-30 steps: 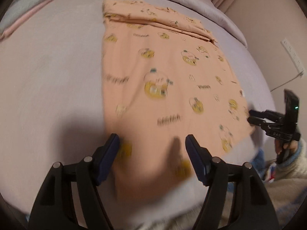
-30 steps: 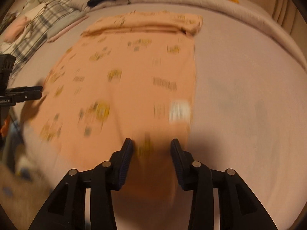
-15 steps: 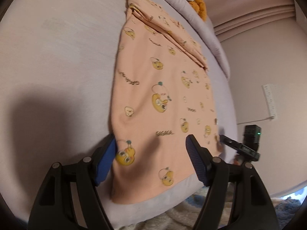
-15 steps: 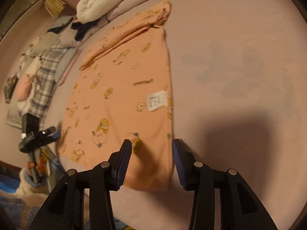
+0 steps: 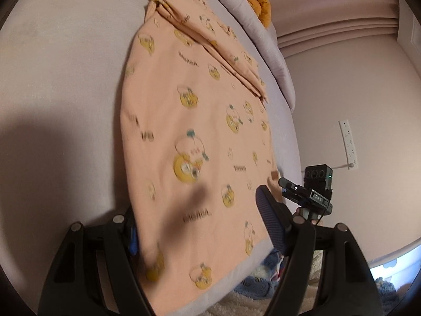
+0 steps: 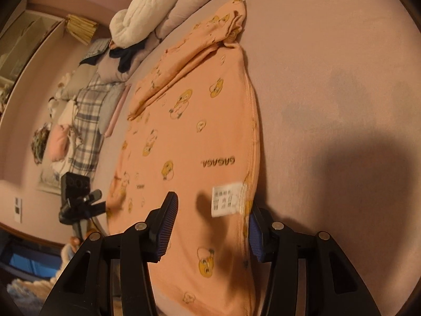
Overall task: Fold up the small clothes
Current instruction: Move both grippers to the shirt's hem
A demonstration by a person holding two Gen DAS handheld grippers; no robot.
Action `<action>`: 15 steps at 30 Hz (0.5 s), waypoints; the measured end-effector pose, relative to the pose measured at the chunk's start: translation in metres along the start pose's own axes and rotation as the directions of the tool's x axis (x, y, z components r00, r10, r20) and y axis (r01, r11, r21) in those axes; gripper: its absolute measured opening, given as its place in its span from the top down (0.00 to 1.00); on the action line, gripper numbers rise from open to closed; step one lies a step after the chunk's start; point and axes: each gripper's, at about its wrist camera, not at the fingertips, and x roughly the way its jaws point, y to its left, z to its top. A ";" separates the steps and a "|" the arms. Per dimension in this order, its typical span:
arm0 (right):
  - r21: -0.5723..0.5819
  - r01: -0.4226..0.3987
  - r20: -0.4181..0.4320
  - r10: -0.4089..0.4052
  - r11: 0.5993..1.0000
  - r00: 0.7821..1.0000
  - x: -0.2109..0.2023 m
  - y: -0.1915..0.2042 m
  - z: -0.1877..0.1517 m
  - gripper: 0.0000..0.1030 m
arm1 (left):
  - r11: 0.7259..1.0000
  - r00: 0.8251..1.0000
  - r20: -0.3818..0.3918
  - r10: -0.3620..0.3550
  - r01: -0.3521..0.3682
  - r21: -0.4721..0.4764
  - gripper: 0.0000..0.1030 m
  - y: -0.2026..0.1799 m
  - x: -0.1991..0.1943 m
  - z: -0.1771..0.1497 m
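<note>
Peach baby top (image 5: 189, 121), printed with yellow ducklings, lies flat on the lilac bed (image 5: 60, 84), its hem at the near edge of the mattress and its sleeves folded across the far end. Over the last second I have dropped both tools from a hover above the hem down to the two near corners. My left tool (image 5: 200, 226) now straddles the left hem corner: the cloth covers its left finger and the right finger stands clear above the fabric, so the jaws are spread wide and nothing is pinched yet. My right tool (image 6: 210, 226) does the same at the other corner, jaws apart, with the hem and the white care label (image 6: 227, 198) sitting between them; the right finger is tucked behind the side seam. Each camera catches the opposite tool out past the cloth's far side edge.

I read this as the approach finished and the grasp pending. Closing both tools here should give me the two hem corners, ready to carry them up toward the sleeves for the next fold. The risk is taking one layer only at the seam.

Farther off, a rolled white blanket (image 6: 147, 10) lies along the head of the bed, with a plaid garment (image 6: 86, 121) piled beyond the left side.
</note>
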 end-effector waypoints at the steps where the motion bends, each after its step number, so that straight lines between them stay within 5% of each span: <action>1: 0.002 -0.018 -0.015 0.018 1.000 1.000 -0.001 0.001 -0.006 0.52 | 1.000 1.000 -0.007 -0.006 0.006 0.002 0.29 0.000 -0.002 -0.007; 9: -0.010 -0.078 -0.069 0.077 0.997 0.995 -0.003 0.002 -0.034 0.52 | 1.000 1.000 -0.021 -0.009 0.009 -0.006 0.30 0.000 0.000 -0.018; 15: 0.032 -0.071 -0.064 0.073 0.997 0.995 0.009 -0.005 -0.010 0.78 | 0.999 0.998 -0.015 0.053 -0.053 -0.006 0.49 -0.003 0.005 -0.012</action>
